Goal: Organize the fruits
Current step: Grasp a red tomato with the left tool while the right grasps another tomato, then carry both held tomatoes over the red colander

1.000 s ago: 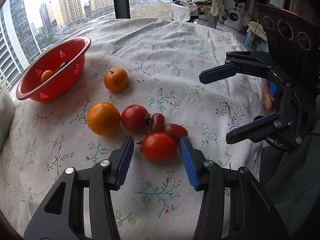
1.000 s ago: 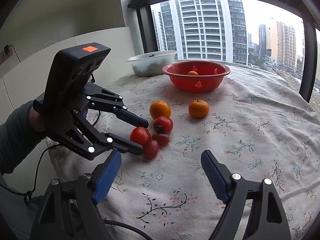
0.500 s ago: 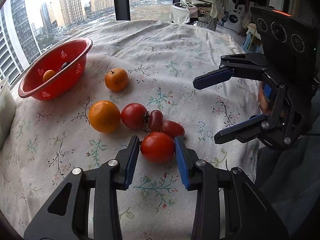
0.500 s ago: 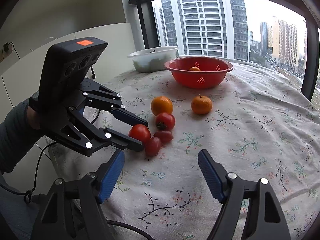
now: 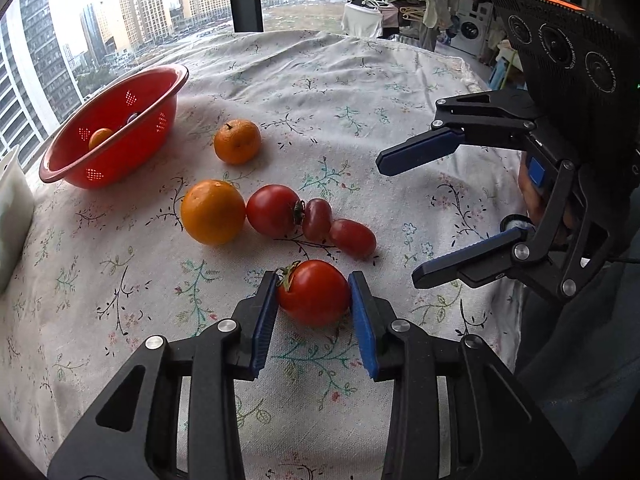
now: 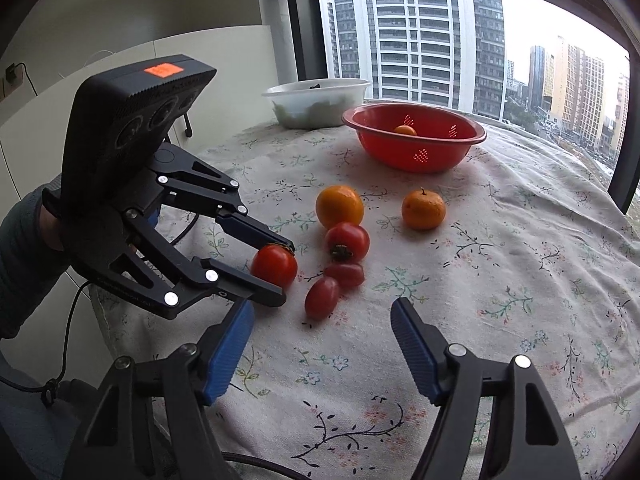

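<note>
Left wrist view: your left gripper has closed since a second ago, both pads now touching the round tomato on the tablecloth. Right gripper hangs wide open, empty. Oranges, tomatoes lie beyond; red colander far left.

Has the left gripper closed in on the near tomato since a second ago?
Yes. The left gripper now clamps the near tomato, drawn slightly back from the grape tomatoes.
</note>
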Motion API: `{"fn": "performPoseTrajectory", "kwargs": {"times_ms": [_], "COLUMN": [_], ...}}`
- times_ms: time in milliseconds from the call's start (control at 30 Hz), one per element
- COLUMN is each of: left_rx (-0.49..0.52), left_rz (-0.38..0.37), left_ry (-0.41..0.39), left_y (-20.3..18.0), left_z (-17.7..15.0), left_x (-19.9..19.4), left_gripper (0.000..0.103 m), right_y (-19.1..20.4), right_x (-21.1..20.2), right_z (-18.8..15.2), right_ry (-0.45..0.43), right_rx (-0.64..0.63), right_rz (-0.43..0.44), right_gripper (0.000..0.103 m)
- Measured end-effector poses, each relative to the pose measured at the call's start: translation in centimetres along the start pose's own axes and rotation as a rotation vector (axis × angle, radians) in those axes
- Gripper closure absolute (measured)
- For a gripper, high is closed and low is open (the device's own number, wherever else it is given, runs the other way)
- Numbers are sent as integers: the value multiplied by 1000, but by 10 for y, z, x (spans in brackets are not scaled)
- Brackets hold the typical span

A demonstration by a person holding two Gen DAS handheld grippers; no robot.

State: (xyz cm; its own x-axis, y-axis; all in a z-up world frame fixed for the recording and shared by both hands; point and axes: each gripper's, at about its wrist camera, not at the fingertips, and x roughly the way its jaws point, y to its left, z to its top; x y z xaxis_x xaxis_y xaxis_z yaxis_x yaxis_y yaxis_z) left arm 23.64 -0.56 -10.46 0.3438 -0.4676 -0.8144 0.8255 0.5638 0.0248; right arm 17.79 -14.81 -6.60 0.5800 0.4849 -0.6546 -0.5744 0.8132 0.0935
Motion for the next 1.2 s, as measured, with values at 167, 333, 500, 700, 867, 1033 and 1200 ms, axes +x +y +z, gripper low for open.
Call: {"fn": "performPoseTrajectory", "kwargs": {"times_ms": [167,333,500,700,867,1033,1200], "left_rx": [9,1,-6,-47,-59,-63,-65], "left_rz": [8,21,25,39,43,42,39], "left_ry": [5,-8,-21,-48,-49,-61,-70], "left_y": [-1,1,1,10,12,14,15], "left_z": [-2,-3,-4,-15,-25,-29,-32], "left_x": [3,1,-4,-18,-25,-28,-31], "left_gripper": [69,71,71,71,71,71,71], "right_y": [-1,2,3,3,3,7,11], "right_x": [3,6,8,19,29,38,41], "right_z": [-1,-2,0,6,11,16,18], "right_ry": [12,26,43,91,127,148,159], "right_rx": [3,-6,4,14,28,29,4], "right_rz": [-1,0,-14,-30,-35,-51,-82], "right_gripper": [29,29,32,41,50,60,74]}}
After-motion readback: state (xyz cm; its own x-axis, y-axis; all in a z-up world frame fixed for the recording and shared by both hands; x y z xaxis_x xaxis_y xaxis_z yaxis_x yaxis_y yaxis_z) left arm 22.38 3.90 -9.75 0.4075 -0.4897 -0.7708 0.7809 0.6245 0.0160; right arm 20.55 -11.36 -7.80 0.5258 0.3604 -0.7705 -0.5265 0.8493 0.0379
